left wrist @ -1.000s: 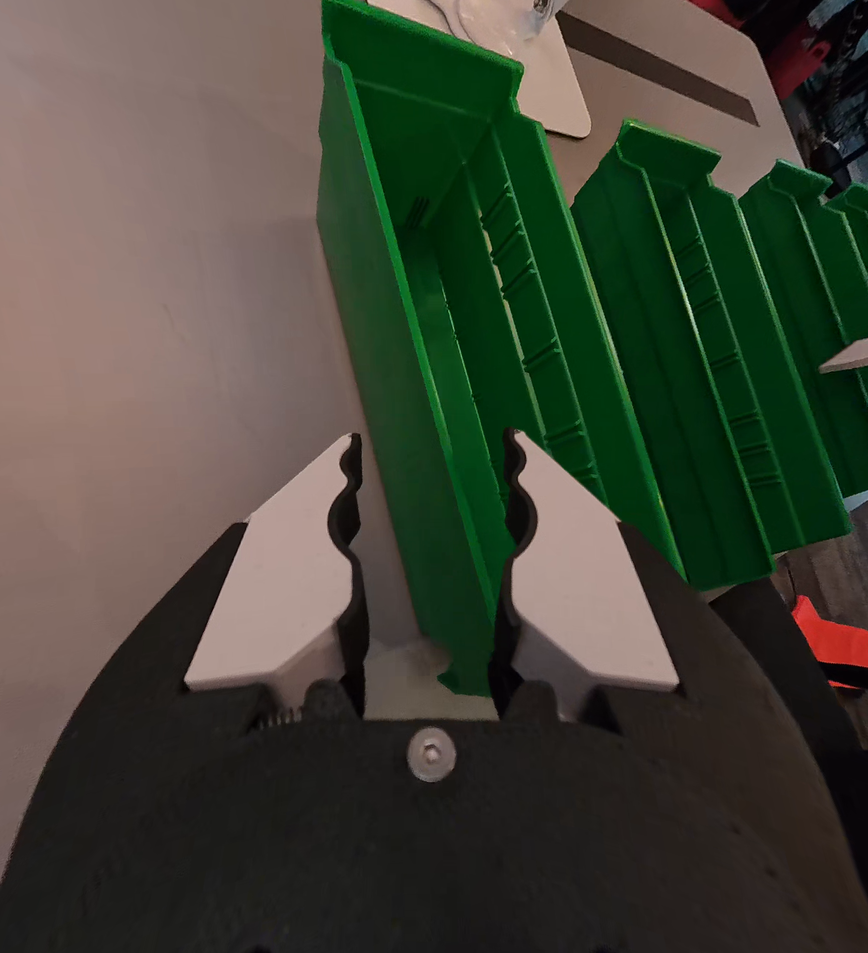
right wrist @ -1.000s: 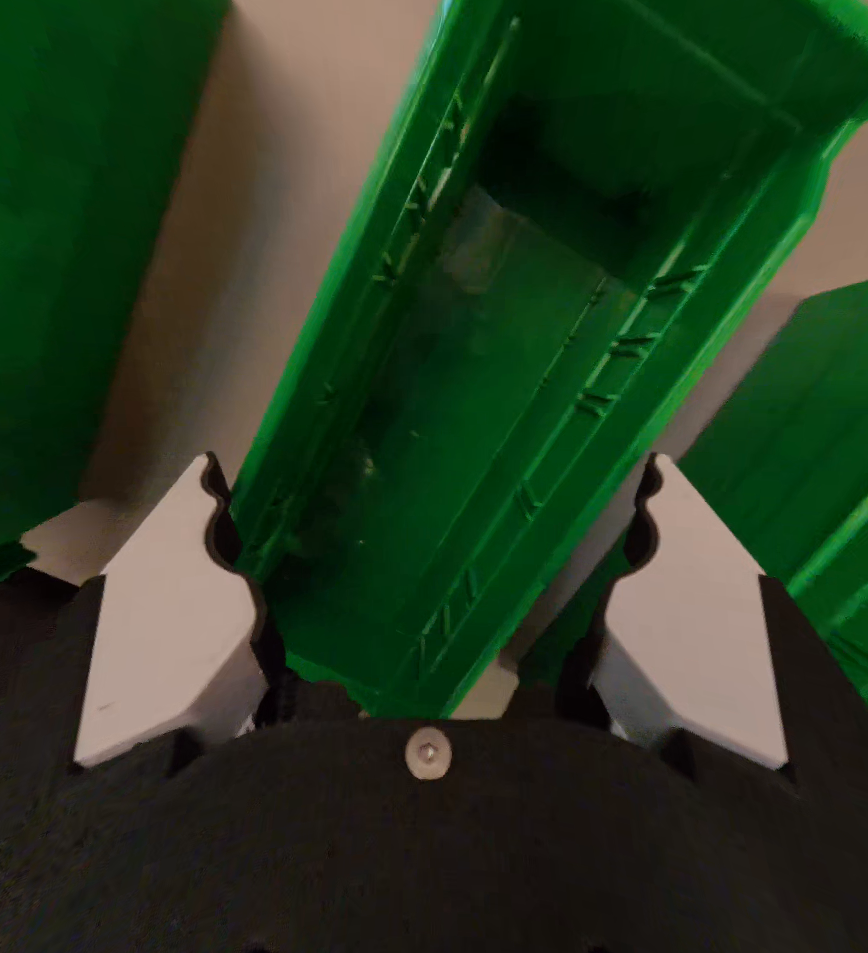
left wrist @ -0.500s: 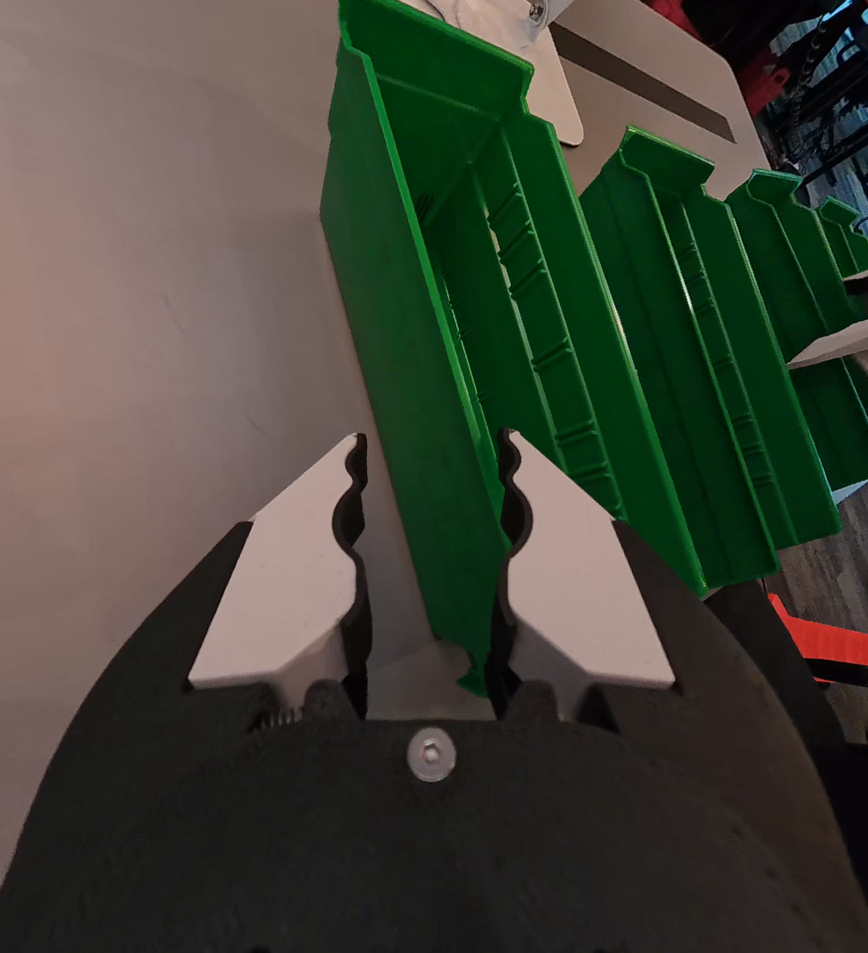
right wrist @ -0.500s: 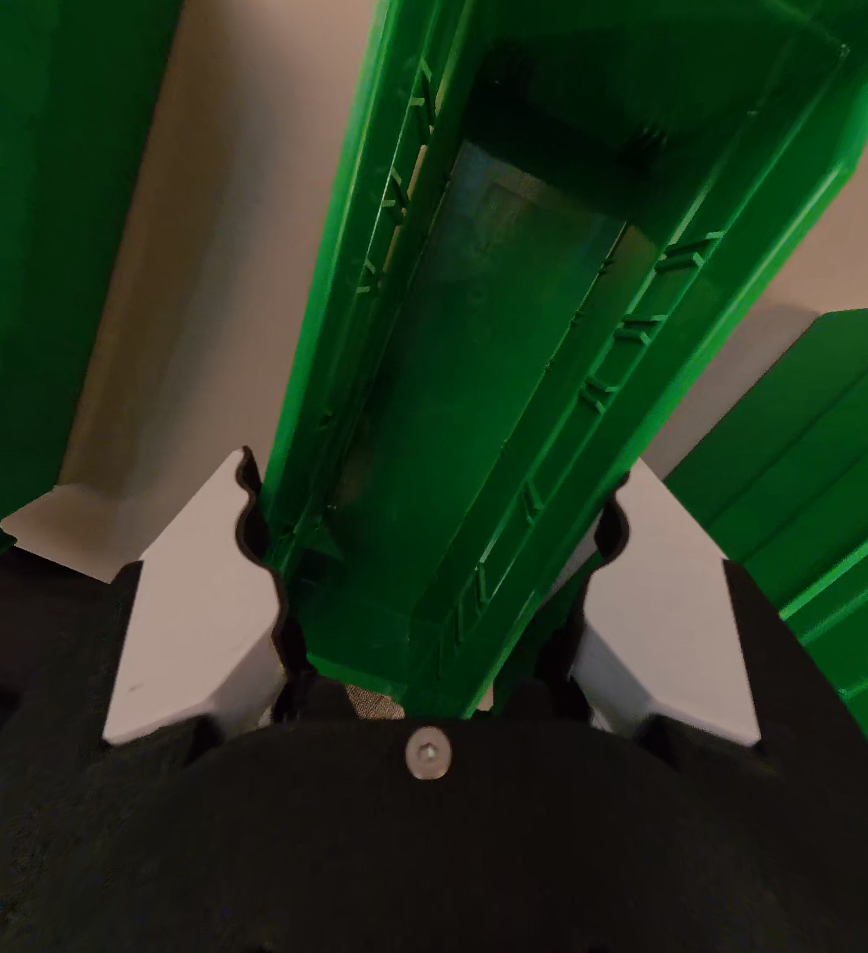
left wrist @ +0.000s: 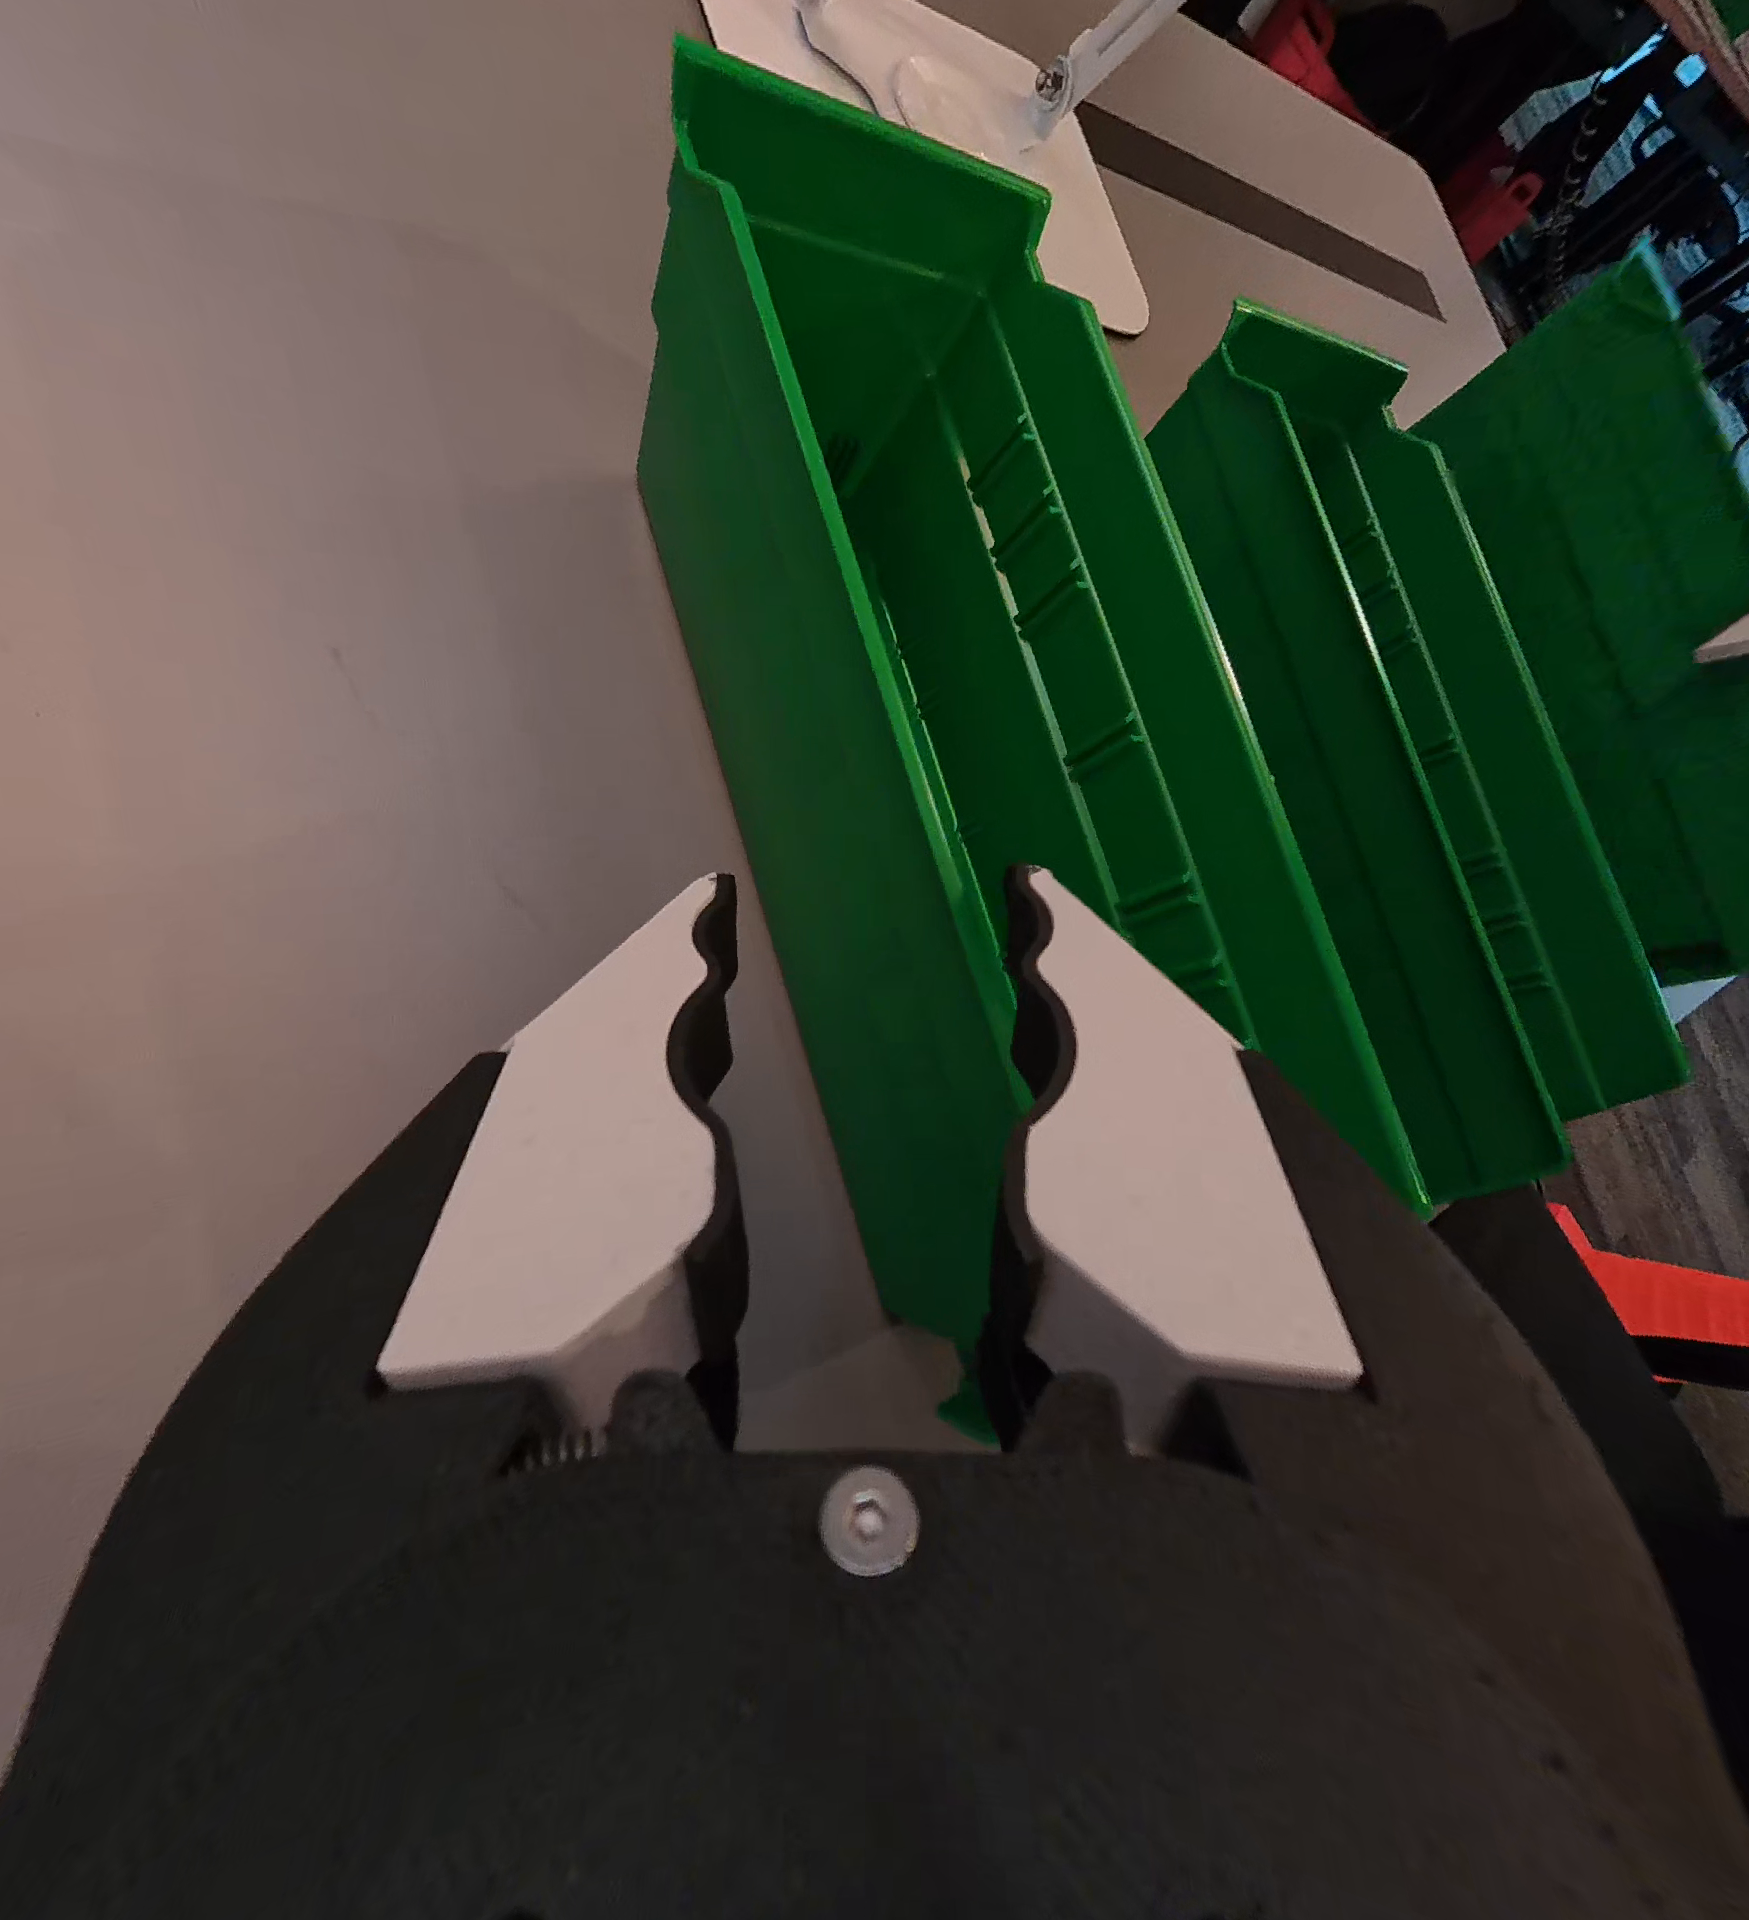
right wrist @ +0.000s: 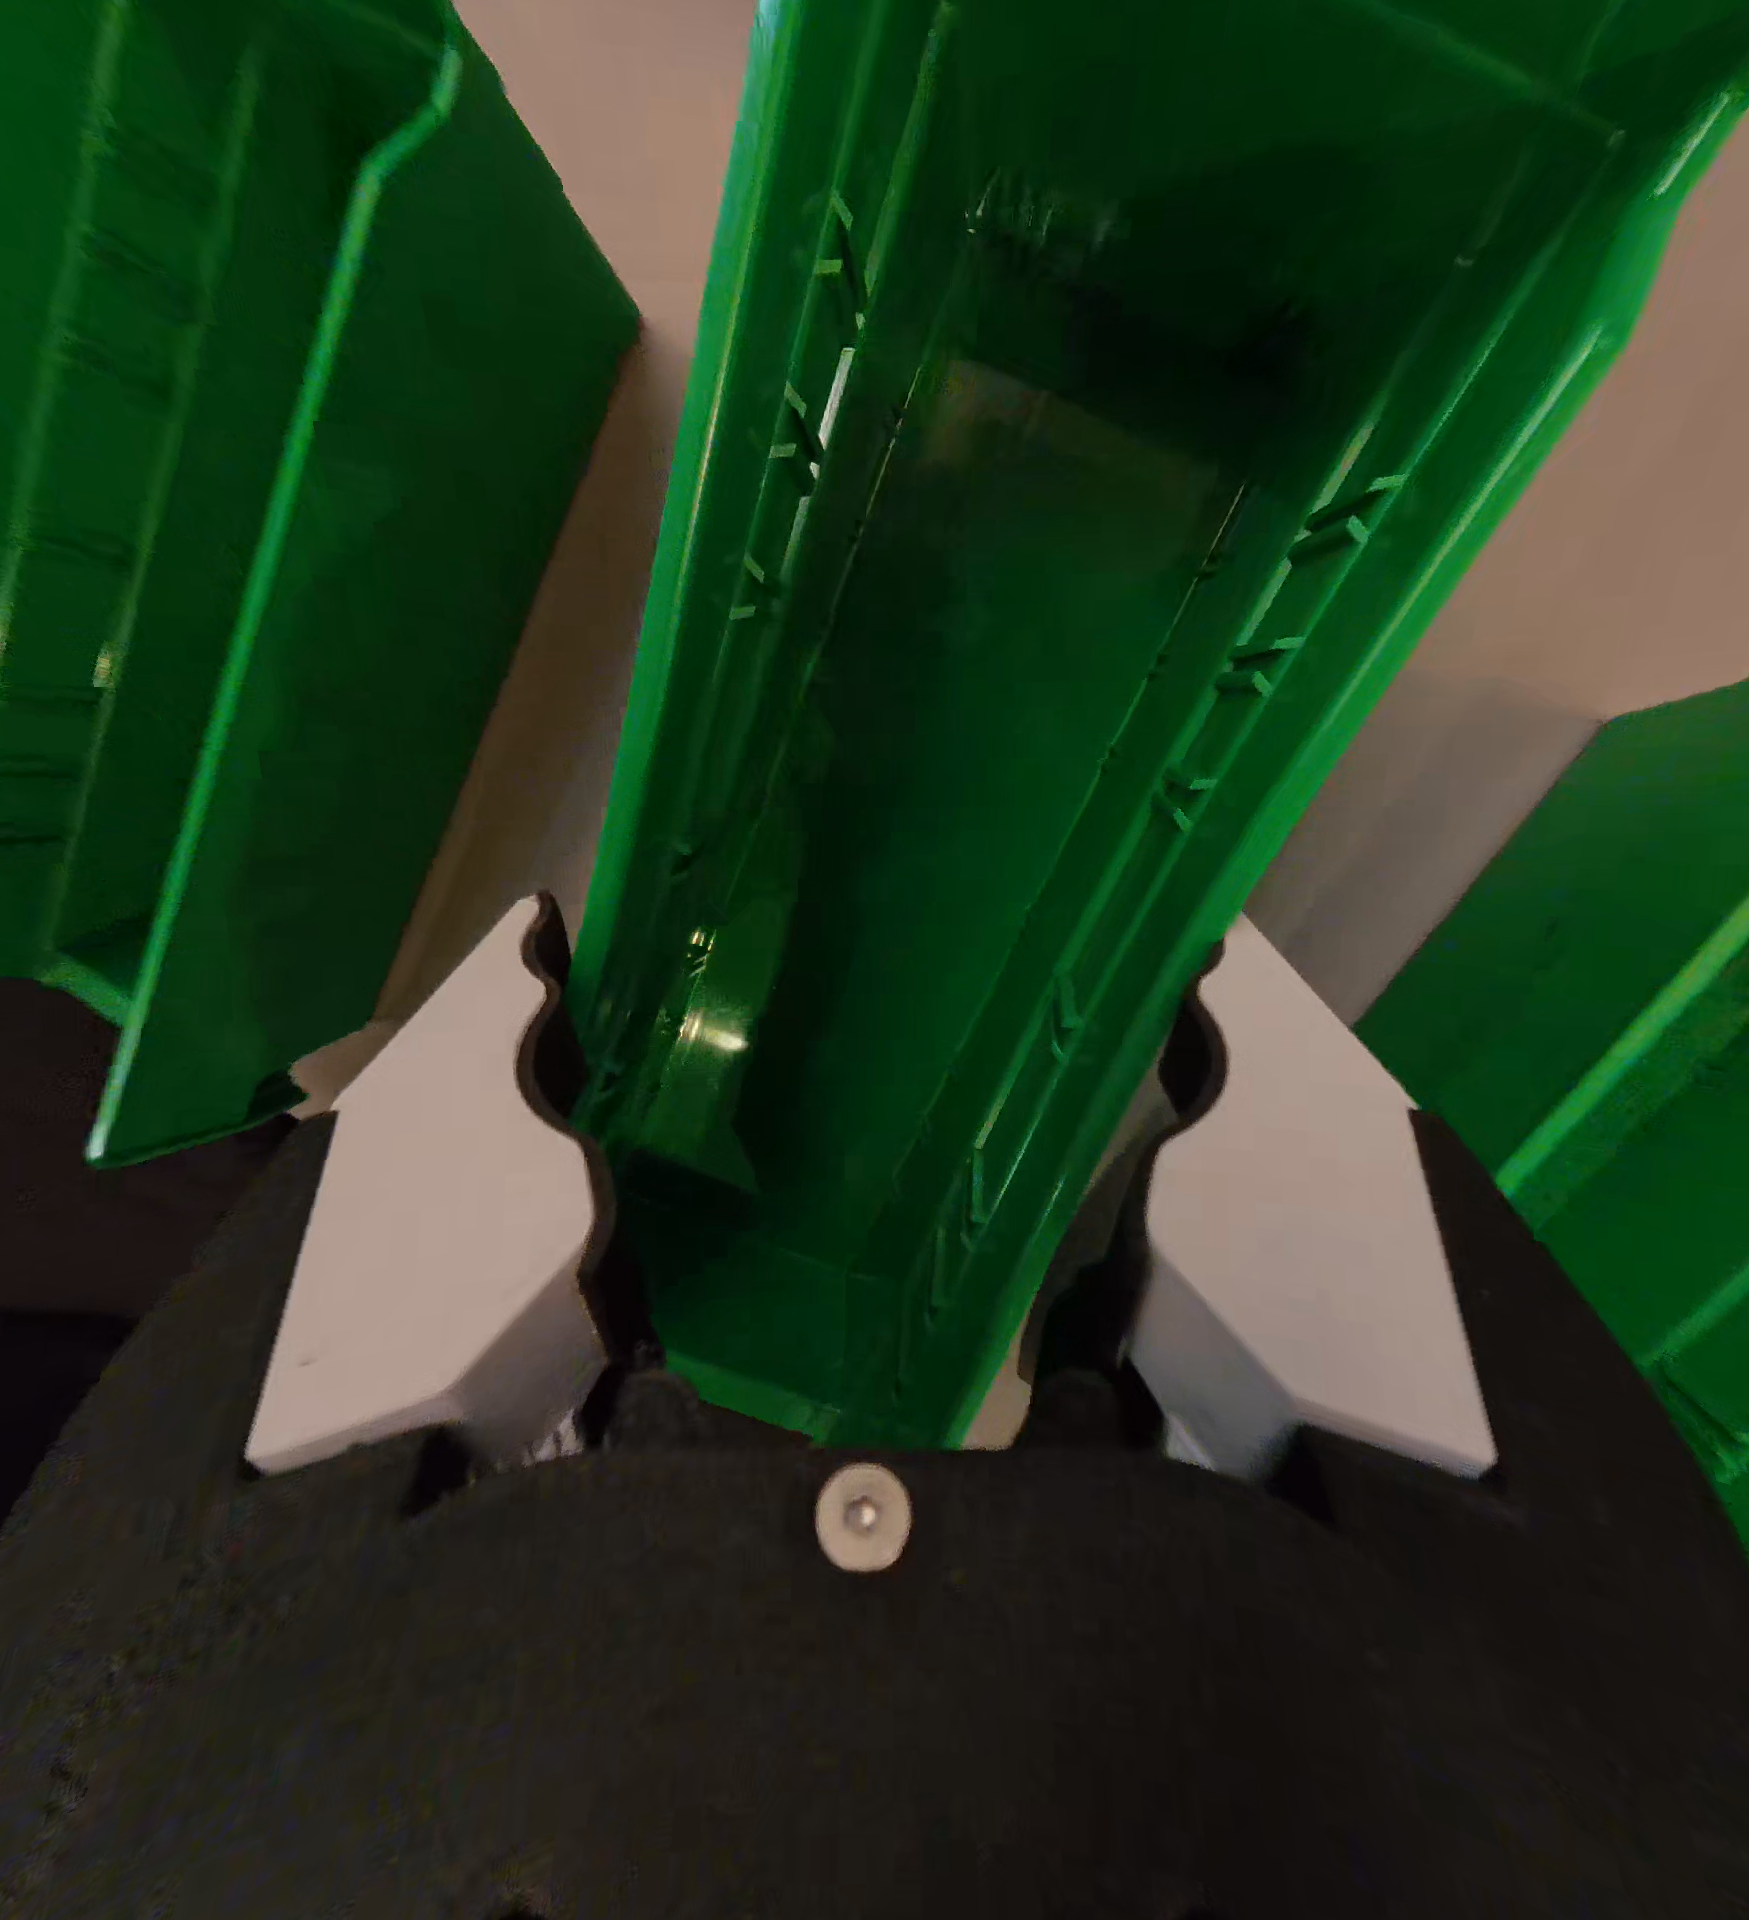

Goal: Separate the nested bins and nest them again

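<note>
Green moulded plastic throughout: long narrow bins with ribbed inner walls and a stepped lip at each end. The carried bin (right wrist: 953, 727) sits between the fingers of the right gripper (right wrist: 870, 1122), whose jaws are set wide and closed across the bin's near end, both pads appearing to press its outer walls. Its far end seems raised off the tan table (right wrist: 621, 644), with other bins lying either side. The left gripper (left wrist: 865, 1091) has its jaws narrowed but not shut, straddling the near side wall of the end bin (left wrist: 911, 675); only the right finger looks to touch it, so whether the grip is firm cannot be told. A neighbouring bin (left wrist: 1369, 727) lies just beside it, and a white stand base (left wrist: 1088, 208) sits behind.

Judgement: the bins look light and stiff but smooth, so apt to slip or swing. Best hold is across the short end or on a wall rim.
</note>
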{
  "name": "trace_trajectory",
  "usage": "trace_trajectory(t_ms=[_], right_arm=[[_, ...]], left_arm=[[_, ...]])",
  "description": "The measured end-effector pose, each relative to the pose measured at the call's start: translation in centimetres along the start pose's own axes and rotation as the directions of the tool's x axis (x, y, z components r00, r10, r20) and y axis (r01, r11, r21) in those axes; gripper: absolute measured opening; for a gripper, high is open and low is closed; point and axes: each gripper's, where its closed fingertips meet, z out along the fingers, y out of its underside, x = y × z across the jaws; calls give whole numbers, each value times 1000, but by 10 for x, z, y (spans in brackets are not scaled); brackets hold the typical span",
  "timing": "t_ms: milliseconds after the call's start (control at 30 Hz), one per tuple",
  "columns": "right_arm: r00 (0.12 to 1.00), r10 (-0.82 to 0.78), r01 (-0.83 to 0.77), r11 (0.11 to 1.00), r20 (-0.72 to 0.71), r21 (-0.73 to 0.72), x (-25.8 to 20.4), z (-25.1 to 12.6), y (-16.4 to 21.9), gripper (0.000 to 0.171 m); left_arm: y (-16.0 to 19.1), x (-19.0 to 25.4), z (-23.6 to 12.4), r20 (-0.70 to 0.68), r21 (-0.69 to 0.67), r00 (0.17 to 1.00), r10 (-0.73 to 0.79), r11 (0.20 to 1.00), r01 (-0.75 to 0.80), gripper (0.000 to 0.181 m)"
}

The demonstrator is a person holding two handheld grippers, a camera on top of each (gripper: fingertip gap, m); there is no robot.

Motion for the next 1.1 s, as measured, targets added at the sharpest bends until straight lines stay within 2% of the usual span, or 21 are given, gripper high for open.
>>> trace_trajectory(t_ms=[200,300,400,533,667,867,967,1100], right_arm=[[1000,30,-31,996,7,89,17,-81,-18,118],[994,54,-44,994,-96,96,47,-121,-11,118],[980,99,-87,993,-173,77,79,-141,6,118],[965,141,-139,990,-223,25,109,-136,33,118],[956,151,-166,985,-254,-39,129,-116,56,119],[963,146,-163,985,-228,-57,128,-94,66,120],[965,125,-156,980,-230,-124,130,-77,74,120],[972,129,-153,982,-196,-114,134,-59,71,122]], left_arm=[[-4,1,-1,8,25,1000,23,999,-23,65],[-4,-1,-1,-4,28,1000,10,1000,-10,67],[-4,-3,-1,-4,29,1000,2,1000,-2,66],[-3,-3,0,-6,25,1000,2,1000,-2,66],[-2,-3,1,-4,21,1000,7,1000,-7,66],[-1,-3,1,-3,18,1000,4,1000,-4,65],[0,-4,2,-2,14,1000,3,1000,-3,65],[1,-4,2,-1,9,1000,5,1000,-5,65]])
